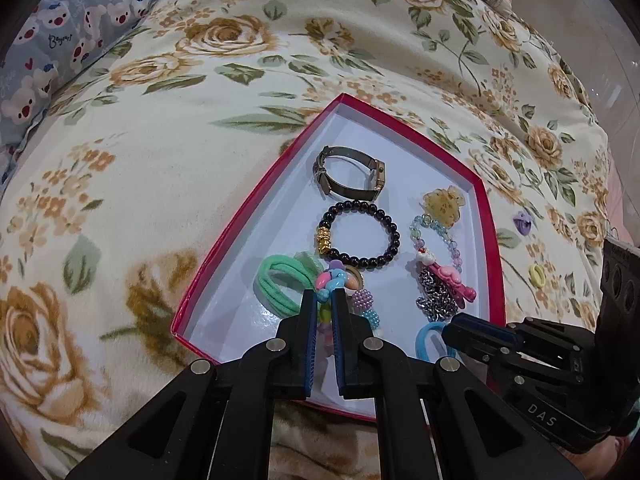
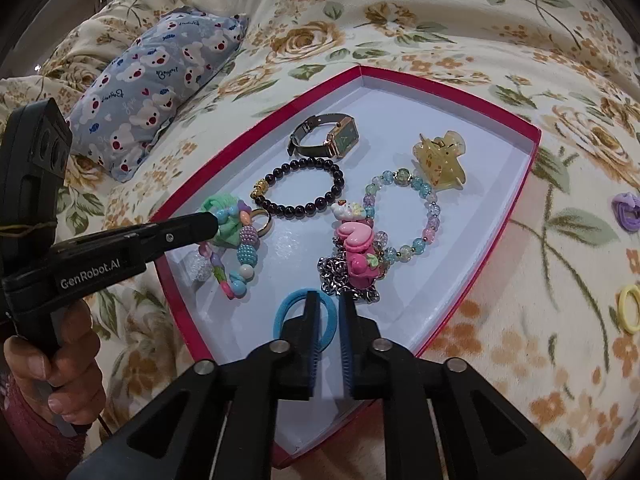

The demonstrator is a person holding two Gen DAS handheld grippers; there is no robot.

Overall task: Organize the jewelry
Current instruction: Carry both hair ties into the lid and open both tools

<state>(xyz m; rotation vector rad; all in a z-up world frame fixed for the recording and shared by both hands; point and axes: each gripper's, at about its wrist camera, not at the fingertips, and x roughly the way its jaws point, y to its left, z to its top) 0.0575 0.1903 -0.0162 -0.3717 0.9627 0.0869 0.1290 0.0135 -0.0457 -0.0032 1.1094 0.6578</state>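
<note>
A red box [image 1: 240,216] with a white floor lies on the floral blanket. Inside are a watch [image 1: 348,176], a black bead bracelet [image 1: 394,232], a pastel bead bracelet [image 2: 434,210], an amber hair claw [image 2: 440,160], a pink heart clip [image 2: 356,248], a silver chain [image 2: 332,280] and a green hair tie [image 1: 280,284]. My left gripper [image 1: 324,294] is shut on a colourful bead keychain [image 1: 332,278] beside the green tie. My right gripper [image 2: 331,300] stands slightly open over a blue hair tie [image 2: 288,304], which loops around its left finger; the pads are not pressing it.
A purple trinket [image 2: 626,210] and a yellow ring [image 2: 630,308] lie on the blanket to the right of the box. A blue bear-print pillow [image 2: 160,80] sits at the far left. A person's hand [image 2: 52,360] grips the left tool's handle.
</note>
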